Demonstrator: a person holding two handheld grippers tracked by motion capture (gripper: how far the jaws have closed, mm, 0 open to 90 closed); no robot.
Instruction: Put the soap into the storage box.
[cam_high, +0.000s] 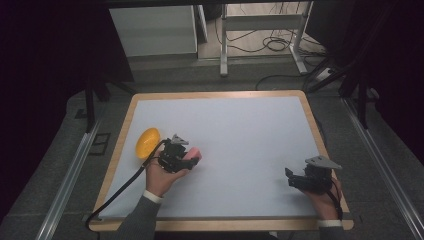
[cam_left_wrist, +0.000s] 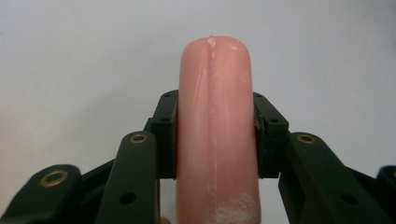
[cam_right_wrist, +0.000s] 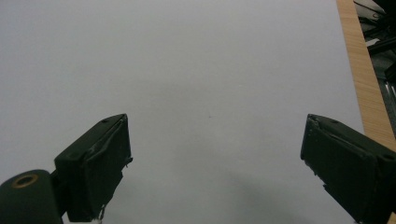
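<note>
A pink sausage-shaped piece (cam_left_wrist: 215, 130) stands upright between the two black jaws of my left gripper (cam_left_wrist: 215, 140), which is shut on it; both pads press its sides. From above, the left gripper (cam_high: 186, 161) holds that pink piece (cam_high: 194, 153) over the left part of the white table top (cam_high: 240, 130). A yellow oval object (cam_high: 148, 142) lies just left of that hand, near the table's left edge. My right gripper (cam_high: 291, 179) rests low at the right front, and its jaws (cam_right_wrist: 215, 154) stand wide apart with nothing but white surface between them.
The white top has a light wooden rim (cam_high: 314, 125), seen also at the right in the right gripper view (cam_right_wrist: 362, 70). A black cable (cam_high: 120, 189) trails from the left gripper over the front left edge. Beyond the table are metal stand legs (cam_high: 223, 45) and floor cables.
</note>
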